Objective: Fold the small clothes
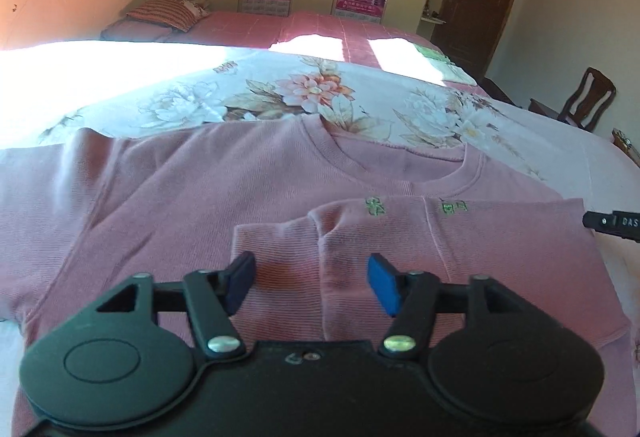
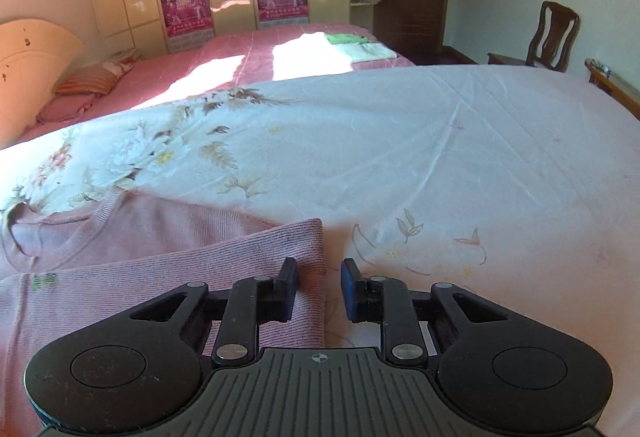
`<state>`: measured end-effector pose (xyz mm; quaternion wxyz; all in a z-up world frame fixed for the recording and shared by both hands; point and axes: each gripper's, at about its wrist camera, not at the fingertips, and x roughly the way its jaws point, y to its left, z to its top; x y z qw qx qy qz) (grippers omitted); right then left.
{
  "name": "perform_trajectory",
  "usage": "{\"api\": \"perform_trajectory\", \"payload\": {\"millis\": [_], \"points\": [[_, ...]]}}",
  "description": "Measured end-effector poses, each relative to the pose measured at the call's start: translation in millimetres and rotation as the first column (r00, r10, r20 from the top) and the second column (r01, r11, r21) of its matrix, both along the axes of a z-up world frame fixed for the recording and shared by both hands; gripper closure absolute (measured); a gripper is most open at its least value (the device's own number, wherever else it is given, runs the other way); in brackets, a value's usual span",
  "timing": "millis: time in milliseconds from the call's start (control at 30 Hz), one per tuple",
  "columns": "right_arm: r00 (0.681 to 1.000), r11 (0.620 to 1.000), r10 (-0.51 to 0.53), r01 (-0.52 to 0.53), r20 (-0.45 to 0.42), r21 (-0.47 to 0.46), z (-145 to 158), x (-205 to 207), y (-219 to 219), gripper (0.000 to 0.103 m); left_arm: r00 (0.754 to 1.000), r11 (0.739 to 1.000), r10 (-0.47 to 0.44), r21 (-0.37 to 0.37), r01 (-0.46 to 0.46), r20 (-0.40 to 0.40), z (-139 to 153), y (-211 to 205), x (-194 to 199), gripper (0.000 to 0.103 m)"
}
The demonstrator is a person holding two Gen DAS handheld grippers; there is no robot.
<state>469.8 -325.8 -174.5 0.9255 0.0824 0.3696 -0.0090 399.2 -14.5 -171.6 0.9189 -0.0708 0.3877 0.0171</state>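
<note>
Left wrist view: my left gripper [image 1: 312,283] hangs wide open over the pink sweater [image 1: 168,197], gripping nothing.
Sweater lies flat on the floral bedsheet [image 2: 440,141], one sleeve [image 1: 460,237] folded across its chest. My right gripper [image 2: 319,289] stands partly open at the folded edge, pads clear of the fabric, holding nothing.

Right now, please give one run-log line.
pink sweater: sleeve folded over | left claw: open, empty | right claw: open at sleeve edge
</note>
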Motion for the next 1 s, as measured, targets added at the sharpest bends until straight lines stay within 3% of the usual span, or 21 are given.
{"api": "perform_trajectory", "payload": {"millis": [67, 200, 267, 333, 500, 800, 900, 1000], "points": [[0.997, 0.997, 0.077, -0.077, 0.010, 0.032, 7.7, -19.1, 17.6, 0.079, 0.999, 0.999, 0.037, 0.013, -0.037, 0.030, 9.0, 11.6, -15.3, 0.018], [0.979, 0.975, 0.203, -0.204, 0.014, 0.086, 9.9, -49.9, 63.0, 0.072, 0.991, 0.991, 0.135, 0.026, -0.134, -0.006, 18.9, 49.6, -43.0, 0.018], [0.966, 0.961, 0.256, -0.258, 0.024, 0.100, 9.4, -63.6, 89.8, 0.059, 0.975, 0.975, 0.220, 0.022, -0.220, -0.024, 23.3, 80.4, -63.0, 0.018], [0.953, 0.946, 0.301, -0.302, 0.028, 0.114, 9.9, -74.3, 112.0, 0.056, 0.956, 0.957, 0.291, 0.014, -0.291, -0.032, 26.6, 108.6, -80.5, 0.018], [0.925, 0.912, 0.378, -0.378, 0.031, 0.160, 12.3, -98.5, 166.0, 0.056, 0.870, 0.868, 0.491, -0.059, -0.492, -0.041, 30.5, 205.4, -122.3, 0.024], [0.921, 0.910, 0.389, -0.385, 0.004, 0.153, 13.6, -108.2, 250.1, 0.056, 0.745, 0.722, 0.662, -0.197, -0.663, -0.083, 4.3, 355.6, -129.1, 0.030], [0.921, 0.915, 0.389, -0.386, -0.001, 0.118, 12.2, -105.4, 275.5, 0.056, 0.751, 0.711, 0.654, -0.264, -0.652, -0.090, -10.2, 393.2, -115.9, 0.032], [0.924, 0.919, 0.383, -0.380, -0.007, 0.105, 10.0, -101.1, 295.1, 0.056, 0.766, 0.717, 0.640, -0.310, -0.624, -0.061, -15.1, 413.7, -97.3, 0.023]]}}
